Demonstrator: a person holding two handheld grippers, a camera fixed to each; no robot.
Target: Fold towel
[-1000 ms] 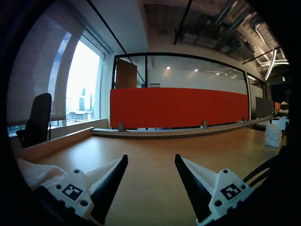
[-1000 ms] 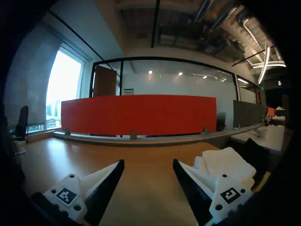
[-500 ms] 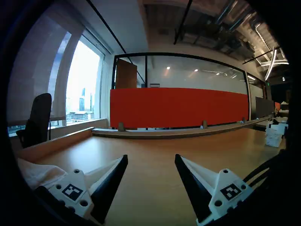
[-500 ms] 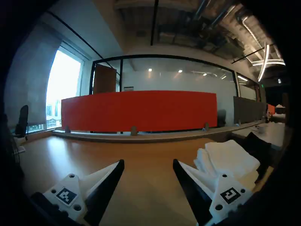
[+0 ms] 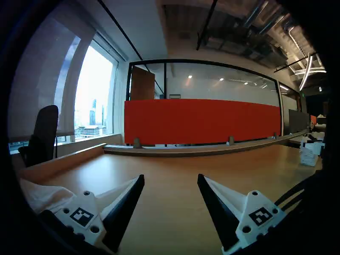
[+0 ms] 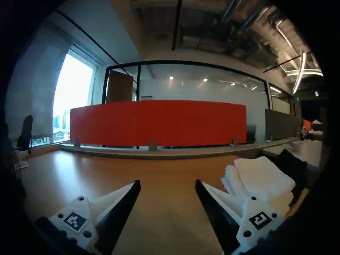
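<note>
My left hand-held gripper (image 5: 170,180) gapes wide over the wooden table (image 5: 170,163), with a crumpled white towel (image 5: 40,196) beside its left finger. My right hand-held gripper (image 6: 167,185) is wide too, folded towels (image 6: 261,178) stacked just right. A red partition (image 6: 157,123) and a bright window (image 6: 70,102) lie beyond.

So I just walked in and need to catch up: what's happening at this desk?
Two handheld grippers sit low over a wooden desk, set to fold towels. The left gripper is open and empty; a loose white towel lies off to its left side. The right gripper is open and empty too, with a stack of folded towels just to its right. Neither grips a towel yet.
</note>
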